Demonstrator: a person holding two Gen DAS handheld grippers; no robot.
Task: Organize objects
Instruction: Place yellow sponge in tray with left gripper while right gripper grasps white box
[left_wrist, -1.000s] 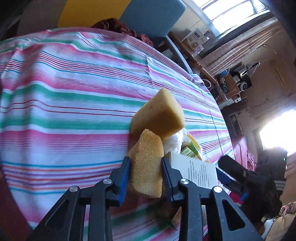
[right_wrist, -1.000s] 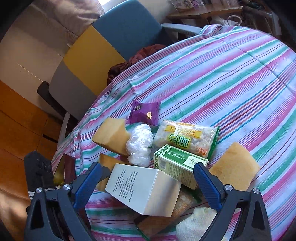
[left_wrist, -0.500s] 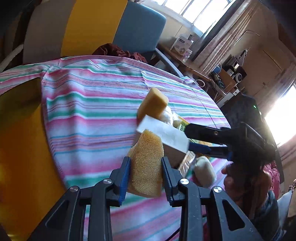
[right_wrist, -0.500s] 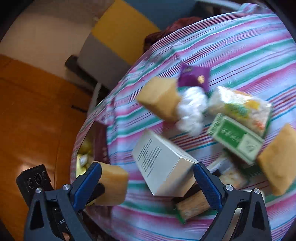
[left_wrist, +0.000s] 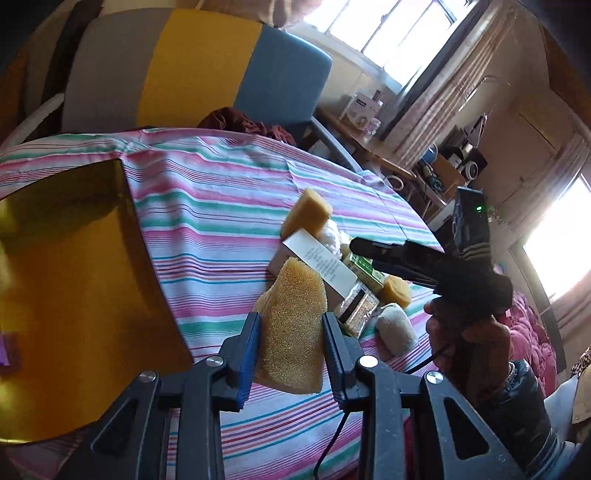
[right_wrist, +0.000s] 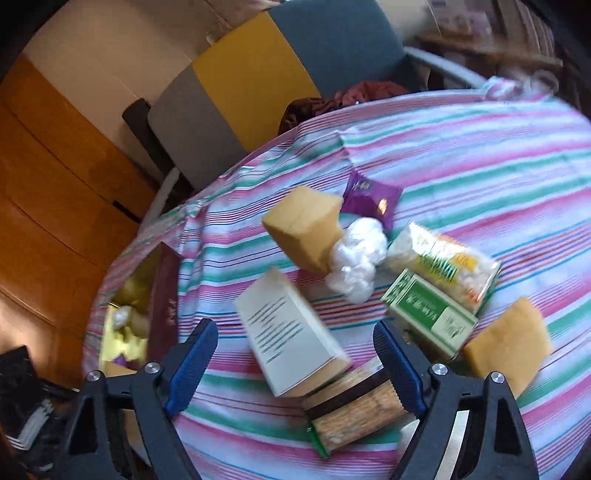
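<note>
Left gripper (left_wrist: 291, 349) is clamped tight on a coarse yellow sponge (left_wrist: 291, 328), the sponge standing upright between the blue pads and held clear above the striped cloth (left_wrist: 221, 206). To its left sits a gold box lid (left_wrist: 74, 266); just beyond the sponge lies the white carton (left_wrist: 321, 262), and past that a second sponge (left_wrist: 306, 214).

Over to the right gripper (right_wrist: 295, 354): jaws wide but just been closing in, nothing pinched yet. The white carton (right_wrist: 288, 332) lies slanted between the fingers, no pad pressing it. Right under the right-hand finger, a brown snack pack (right_wrist: 354, 410). Further out to the right, a green box (right_wrist: 428, 314), a rice-cracker bag (right_wrist: 443, 262) and another sponge (right_wrist: 506, 343). Ahead of the jaws, a sponge block (right_wrist: 303, 225), a white plastic wad (right_wrist: 358, 254) touching it, and a purple sachet (right_wrist: 373, 195). Off to the left, an open box (right_wrist: 136, 317) at the cloth's edge.
</note>
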